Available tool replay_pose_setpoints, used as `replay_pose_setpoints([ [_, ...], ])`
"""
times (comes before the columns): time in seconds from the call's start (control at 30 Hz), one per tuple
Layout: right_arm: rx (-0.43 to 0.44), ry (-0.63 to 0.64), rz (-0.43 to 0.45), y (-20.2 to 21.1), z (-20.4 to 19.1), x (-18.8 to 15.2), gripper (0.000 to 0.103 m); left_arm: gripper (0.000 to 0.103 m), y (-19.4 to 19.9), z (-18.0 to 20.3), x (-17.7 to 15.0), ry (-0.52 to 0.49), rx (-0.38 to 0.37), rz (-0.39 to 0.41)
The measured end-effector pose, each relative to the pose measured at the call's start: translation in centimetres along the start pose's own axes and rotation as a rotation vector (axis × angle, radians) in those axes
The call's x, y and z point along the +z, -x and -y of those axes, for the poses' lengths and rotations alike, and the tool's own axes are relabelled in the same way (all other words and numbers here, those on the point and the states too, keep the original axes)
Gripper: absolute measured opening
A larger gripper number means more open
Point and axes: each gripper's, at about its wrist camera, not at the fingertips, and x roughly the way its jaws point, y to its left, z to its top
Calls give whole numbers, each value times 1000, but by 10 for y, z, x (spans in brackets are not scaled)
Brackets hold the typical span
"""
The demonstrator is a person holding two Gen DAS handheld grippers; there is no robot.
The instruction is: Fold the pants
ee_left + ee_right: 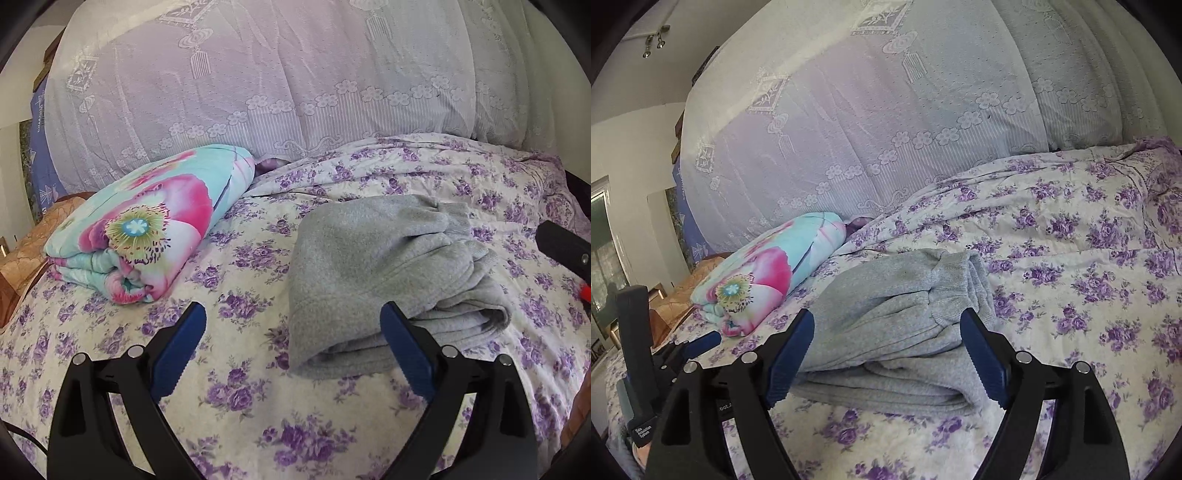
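Soft, light grey fleece pants (pixel 391 273), folded beside the rolled floral quilt (pixel 147 225), grip best at stacked edges; left gripper (pixel 293 317) and right gripper (pixel 888 325) gape wide, empty.

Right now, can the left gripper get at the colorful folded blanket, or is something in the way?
Probably yes. The left gripper is open and holds nothing, and only bare floral bedspread lies between it and the blanket. The folded gray pants sit off to its right, clear of that path.
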Motion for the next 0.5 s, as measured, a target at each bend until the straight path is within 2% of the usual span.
replay_pose_setpoints([
  [0.2,45,-42,2,34,-16,-11,85,93,35,-6,-12,16,6,7],
  [0.5,66,-53,13,77,-31,-25,88,93,81,-12,-34,44,-2,4],
])
